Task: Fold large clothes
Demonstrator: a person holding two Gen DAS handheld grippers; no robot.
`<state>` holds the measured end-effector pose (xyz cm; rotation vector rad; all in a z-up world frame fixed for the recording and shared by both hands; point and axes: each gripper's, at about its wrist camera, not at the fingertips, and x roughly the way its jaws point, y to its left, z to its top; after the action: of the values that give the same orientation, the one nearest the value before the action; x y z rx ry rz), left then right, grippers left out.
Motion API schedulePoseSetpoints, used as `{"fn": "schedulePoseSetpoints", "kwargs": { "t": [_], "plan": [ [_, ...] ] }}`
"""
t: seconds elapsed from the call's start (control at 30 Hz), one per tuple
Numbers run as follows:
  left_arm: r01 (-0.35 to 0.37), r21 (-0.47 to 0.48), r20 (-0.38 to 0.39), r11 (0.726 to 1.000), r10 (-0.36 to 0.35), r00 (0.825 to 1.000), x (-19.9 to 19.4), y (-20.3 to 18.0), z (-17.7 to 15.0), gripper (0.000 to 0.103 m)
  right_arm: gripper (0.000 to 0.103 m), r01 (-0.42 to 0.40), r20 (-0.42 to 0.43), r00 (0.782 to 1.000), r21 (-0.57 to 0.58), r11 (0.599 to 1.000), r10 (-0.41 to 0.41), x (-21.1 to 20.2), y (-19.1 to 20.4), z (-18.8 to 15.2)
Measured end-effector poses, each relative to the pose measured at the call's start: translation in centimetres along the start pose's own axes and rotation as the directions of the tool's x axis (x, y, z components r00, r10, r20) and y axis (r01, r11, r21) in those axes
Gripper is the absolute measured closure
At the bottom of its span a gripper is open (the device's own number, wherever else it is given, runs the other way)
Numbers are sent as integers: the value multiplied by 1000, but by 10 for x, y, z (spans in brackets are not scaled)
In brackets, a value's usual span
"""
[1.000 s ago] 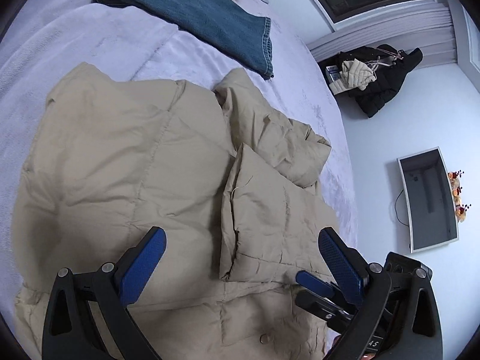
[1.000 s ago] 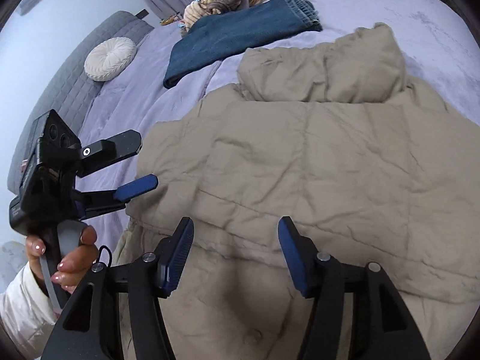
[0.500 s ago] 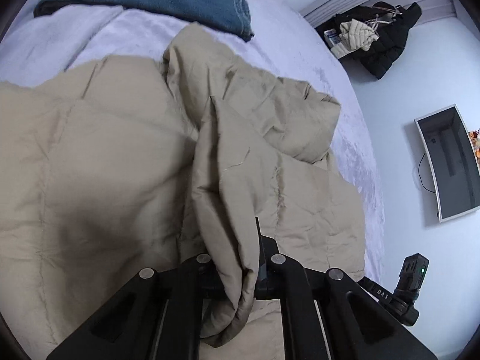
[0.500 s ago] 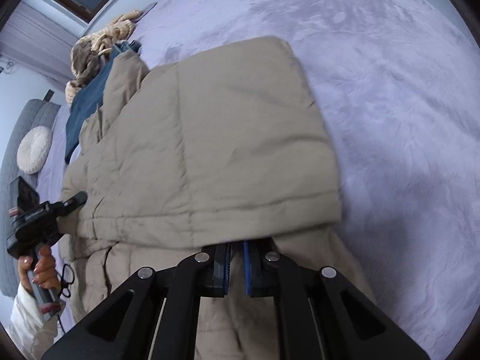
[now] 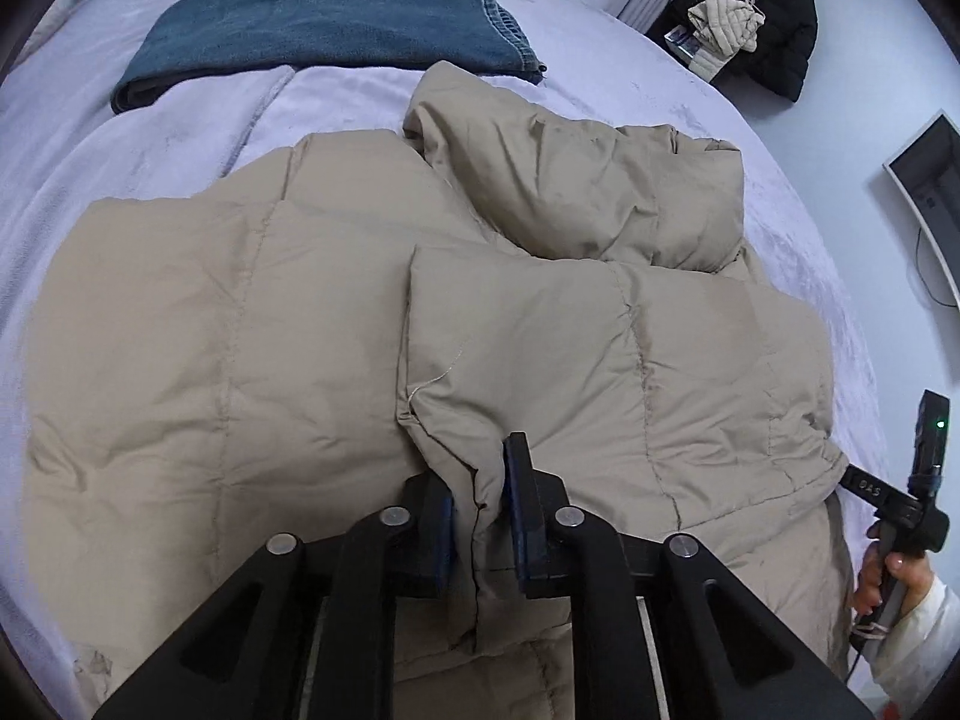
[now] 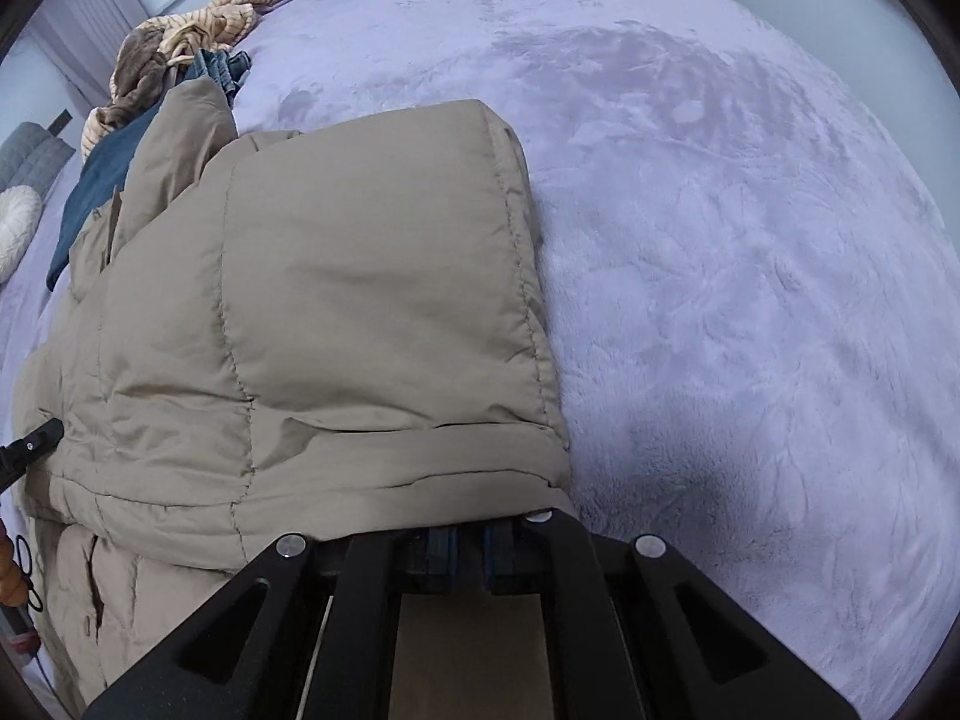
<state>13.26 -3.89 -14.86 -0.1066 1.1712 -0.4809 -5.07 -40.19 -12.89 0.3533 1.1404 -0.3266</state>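
The tan puffer jacket sprawls across the lavender bed, and everything hangs off it: its long axis runs away from me toward the folded jeans lying just beyond its collar end. My left claw sits at the near hem, its jaws having just eased apart a little, with a pleat of the front panel's edge pinched between the blue pads. My right claw is clamped tight at the jacket's outer edge, on the side farthest from the jeans, fabric draped over its tips so the bite itself is hidden. Both claws are on the near edge, so I reckon the fold travels away from me, up the jacket's length. Beyond the jeans, a heap of striped clothes; off the bed, a dark coat against the wall.
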Motion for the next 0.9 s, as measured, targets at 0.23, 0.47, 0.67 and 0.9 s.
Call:
{"fn": "schedulePoseSetpoints", "kwargs": {
  "t": [0.23, 0.47, 0.67, 0.9],
  "plan": [
    [-137, 55, 77, 989, 132, 988, -43, 12, -6, 45, 77, -46, -52, 998, -33, 998, 45, -46, -4, -24],
    [-79, 57, 129, 995, 71, 989, -57, -2, 22, 64, 77, -71, 122, 991, 98, 993, 58, -81, -33, -8],
    [-160, 107, 82, 981, 152, 985, -11, -27, 22, 64, 79, -156, 97, 984, 78, 985, 148, -37, -8, 31],
    [-158, 88, 57, 983, 153, 987, 22, -11, 1, 61, 82, -60, 48, 997, 11, 998, 59, 16, -8, 14]
  ]
}}
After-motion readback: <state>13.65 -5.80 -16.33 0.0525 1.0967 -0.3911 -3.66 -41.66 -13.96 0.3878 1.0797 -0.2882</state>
